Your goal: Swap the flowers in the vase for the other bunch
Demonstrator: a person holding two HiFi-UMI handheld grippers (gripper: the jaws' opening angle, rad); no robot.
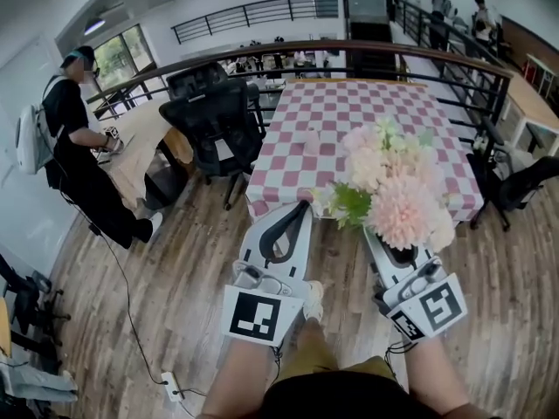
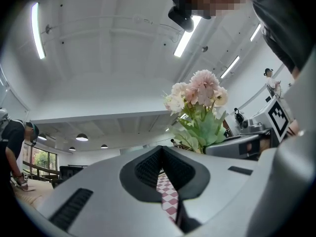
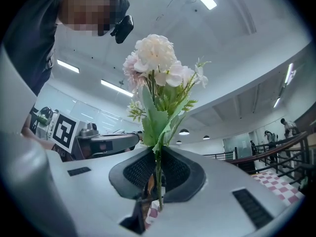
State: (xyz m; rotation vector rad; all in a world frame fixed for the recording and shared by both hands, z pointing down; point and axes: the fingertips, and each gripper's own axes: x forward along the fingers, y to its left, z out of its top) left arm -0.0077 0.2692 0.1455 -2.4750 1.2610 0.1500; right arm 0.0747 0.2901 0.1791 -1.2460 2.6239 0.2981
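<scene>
My right gripper [image 1: 376, 234] is shut on the green stems of a bunch of pale pink and white flowers [image 1: 395, 190]. In the right gripper view the stems pass upright between the pads at the right gripper [image 3: 157, 149], with the flower bunch [image 3: 158, 65] above. My left gripper [image 1: 302, 206] is beside it on the left, shut with nothing in it. In the left gripper view the left gripper [image 2: 160, 148] has its pads meeting, and the flower bunch [image 2: 197, 95] shows to the right. Ahead stands a table with a pink-and-white checked cloth [image 1: 349, 103]. A small pale object [image 1: 311, 140] on it is too small to identify.
A black office chair [image 1: 214, 125] stands at the table's left, another dark chair [image 1: 524, 186] at its right. A person in black [image 1: 79, 147] stands at a wooden desk far left. A dark railing [image 1: 349, 49] runs behind the table. A power strip [image 1: 171, 384] and cable lie on the wood floor.
</scene>
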